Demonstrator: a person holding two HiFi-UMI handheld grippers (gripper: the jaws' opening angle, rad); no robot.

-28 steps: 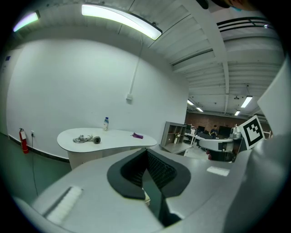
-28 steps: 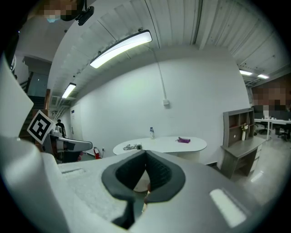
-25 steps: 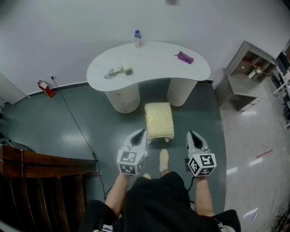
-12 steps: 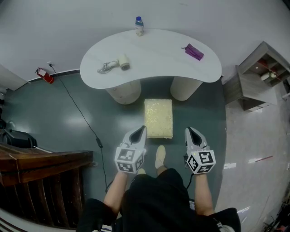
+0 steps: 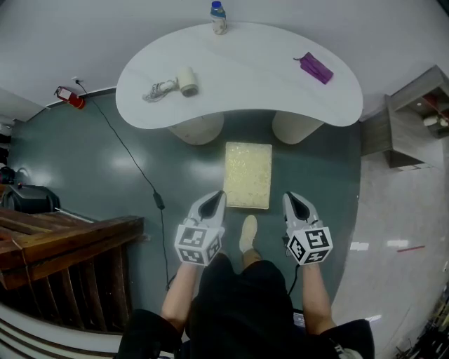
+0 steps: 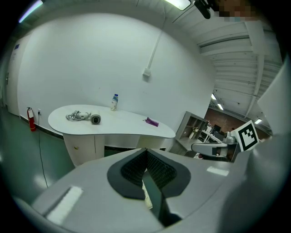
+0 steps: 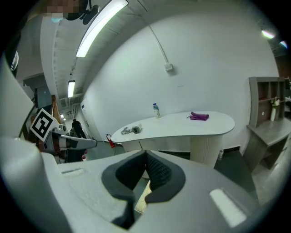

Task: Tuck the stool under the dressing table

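Note:
The cream cushioned stool stands on the green floor just in front of the white kidney-shaped dressing table, between its two round pedestals. My left gripper hovers near the stool's near-left corner, shut and empty. My right gripper hangs to the right of the stool's near edge, also shut with nothing in it. In the left gripper view the table lies ahead; a sliver of the stool shows below the jaws in the right gripper view.
On the table lie a hair dryer with cord, a bottle and a purple pouch. A grey shelf unit stands right, a wooden railing left. A black cable runs across the floor; my shoe is behind the stool.
Both grippers have moved forward and lower toward the stool. The stool and table have shifted closer in the head view as I stepped nearer.

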